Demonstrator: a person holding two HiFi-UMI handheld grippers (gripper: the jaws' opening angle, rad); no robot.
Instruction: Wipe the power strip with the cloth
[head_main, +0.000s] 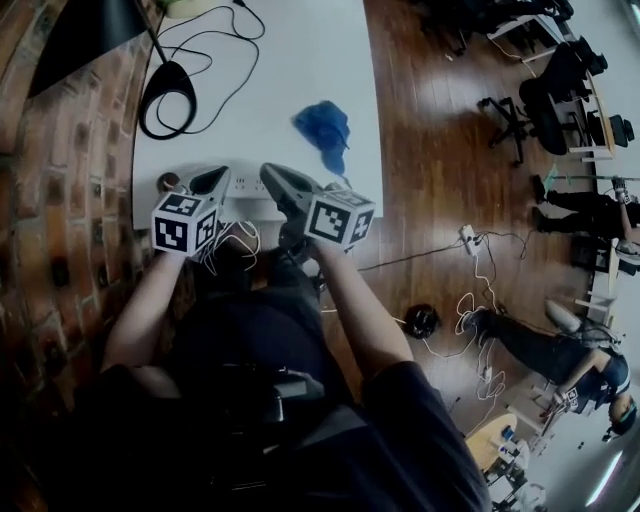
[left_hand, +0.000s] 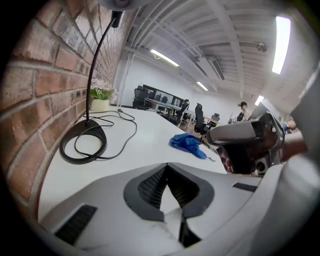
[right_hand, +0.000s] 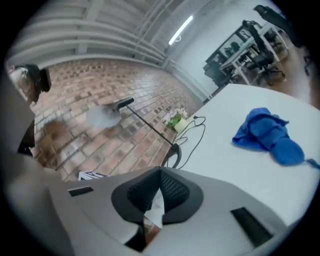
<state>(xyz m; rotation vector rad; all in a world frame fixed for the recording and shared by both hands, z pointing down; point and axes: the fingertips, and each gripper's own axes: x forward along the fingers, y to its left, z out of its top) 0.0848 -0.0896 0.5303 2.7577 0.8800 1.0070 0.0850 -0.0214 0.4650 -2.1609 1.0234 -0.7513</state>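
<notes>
1. The cloth (head_main: 322, 126), blue and crumpled, is seen lying on the white bench (head_main: 260, 70), toward its right side. It is gripped by nothing and touched by nothing.
2. The power strip (head_main: 246, 186), white, is noted at the near edge of the bench, between the tips of the two tools. It is well apart from the cloth. It is partly covered from above and is shown in neither gripper view.
3. The left hand-held gripper (head_main: 216, 178) is clenched. In its own view the dark pads are seen meeting, with nothing between them, only bench visible beyond.
4. The right hand-held gripper (head_main: 272, 174) is likewise clenched and empty. Its view is directed across the bench, with the cloth (right_hand: 267, 132) ahead and to the right.
5. A lamp base (head_main: 168, 95) with a looped cable is noted at the far left of the bench, by the brick wall (head_main: 60, 200), clear of the task's things.
6. Progress: no dirt or wipe marks can be made out on the strip, so its cleanliness cannot be judged.
7. Two stages are fitted by this layout: cloth waiting to be fetched for the wipe, or cloth set down with the wipe finished. The pictures settle neither.
</notes>
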